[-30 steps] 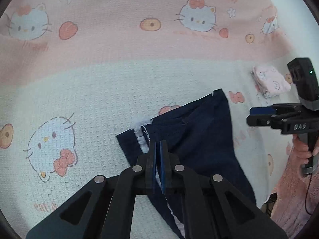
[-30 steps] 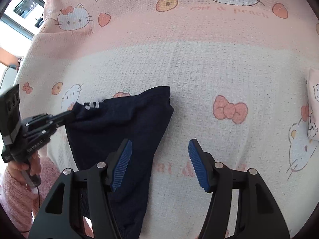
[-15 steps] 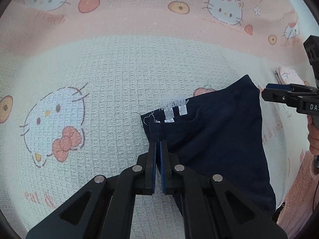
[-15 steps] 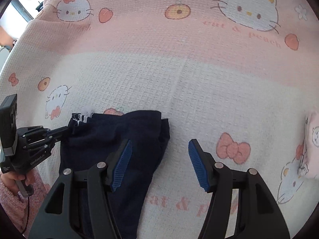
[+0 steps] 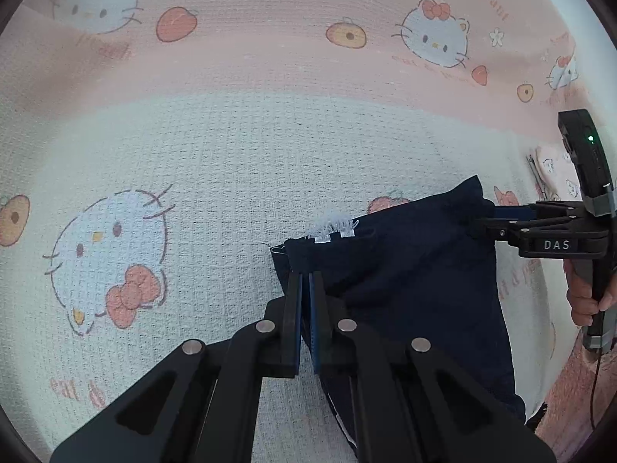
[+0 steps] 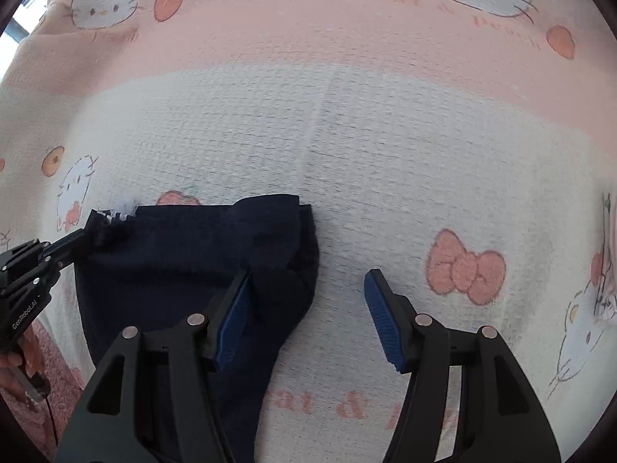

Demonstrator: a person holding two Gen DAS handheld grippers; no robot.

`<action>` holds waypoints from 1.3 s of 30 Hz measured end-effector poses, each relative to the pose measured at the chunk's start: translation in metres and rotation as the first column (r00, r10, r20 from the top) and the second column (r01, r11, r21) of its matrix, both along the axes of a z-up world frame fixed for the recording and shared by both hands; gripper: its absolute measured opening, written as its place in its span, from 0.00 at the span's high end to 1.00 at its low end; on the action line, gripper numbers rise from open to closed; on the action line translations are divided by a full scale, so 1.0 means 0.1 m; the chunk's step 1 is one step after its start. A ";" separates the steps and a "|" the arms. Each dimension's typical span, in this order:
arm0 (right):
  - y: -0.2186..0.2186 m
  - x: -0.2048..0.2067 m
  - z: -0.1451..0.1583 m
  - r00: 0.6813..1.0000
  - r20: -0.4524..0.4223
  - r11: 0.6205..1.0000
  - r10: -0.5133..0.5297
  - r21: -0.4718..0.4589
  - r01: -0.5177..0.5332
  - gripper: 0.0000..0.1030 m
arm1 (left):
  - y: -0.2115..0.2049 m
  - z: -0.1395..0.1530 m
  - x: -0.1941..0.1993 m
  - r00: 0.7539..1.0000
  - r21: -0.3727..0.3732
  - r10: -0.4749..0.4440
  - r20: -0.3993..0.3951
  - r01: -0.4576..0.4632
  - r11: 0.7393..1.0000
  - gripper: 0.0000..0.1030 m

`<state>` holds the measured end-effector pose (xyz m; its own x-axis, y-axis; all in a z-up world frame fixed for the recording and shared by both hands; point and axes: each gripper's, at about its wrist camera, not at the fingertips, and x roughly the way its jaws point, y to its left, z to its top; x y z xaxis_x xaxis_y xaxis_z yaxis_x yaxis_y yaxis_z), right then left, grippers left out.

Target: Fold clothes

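A dark navy garment lies on a Hello Kitty blanket, its lower part hanging over the near edge. White labels show at its top hem. My left gripper is shut on the garment's top left corner. It also shows in the right wrist view, pinching that corner. My right gripper is open, its left finger over the garment's right corner and its right finger over bare blanket. In the left wrist view the right gripper sits at the garment's right corner.
A small folded pink Hello Kitty cloth lies on the blanket to the far right, also at the edge of the right wrist view. The blanket stretches far ahead. A pink fuzzy surface lies below the near edge.
The right gripper has moved in to the garment's right corner, still open. The left gripper kept its hold on the left corner, and the garment's top edge is spread wider and flatter.
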<state>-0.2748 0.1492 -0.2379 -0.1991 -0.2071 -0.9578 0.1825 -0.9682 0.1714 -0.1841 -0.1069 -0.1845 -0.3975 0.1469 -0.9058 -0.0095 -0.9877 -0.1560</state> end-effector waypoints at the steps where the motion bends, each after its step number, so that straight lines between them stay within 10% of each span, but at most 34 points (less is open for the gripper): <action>1: 0.07 0.02 0.00 1.000 -0.002 1.000 -0.015 -0.004 0.015 0.41 | 0.00 -0.02 -0.03 1.000 0.006 0.002 0.005 -0.002 1.000 0.96; 13: 0.05 -0.12 0.11 0.999 -0.034 0.995 0.003 -0.096 -0.006 0.41 | -0.13 0.06 0.01 0.994 -0.009 0.109 -0.023 -0.110 0.994 0.91; 17: -0.12 -0.14 -0.07 0.999 -0.031 0.999 0.044 0.008 -0.044 0.41 | -0.14 0.10 -0.06 0.992 -0.035 0.124 -0.035 -0.125 0.992 0.89; 27: -0.16 -0.14 -0.09 0.999 -0.017 0.995 0.049 -0.082 -0.050 0.40 | 0.25 -0.04 -0.34 1.000 0.190 -0.029 -0.007 0.030 0.981 0.89; 30: -0.13 -0.17 -0.11 0.999 -0.024 0.994 0.035 -0.100 -0.038 0.40 | 0.34 -0.11 -0.28 0.996 0.045 -0.069 0.048 0.067 0.997 0.89; 39: 0.35 -0.27 0.06 0.990 -0.064 0.987 -0.125 -0.111 0.117 0.41 | 0.18 0.16 -0.12 1.000 0.113 0.013 0.000 -0.013 0.994 0.87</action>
<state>-0.3021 0.1844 -0.2322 -0.2956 -0.2781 -0.9139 0.0808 -0.9605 0.2661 -0.1959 -0.0888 -0.1686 -0.4004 0.2428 -0.8836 0.0031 -0.9639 -0.2662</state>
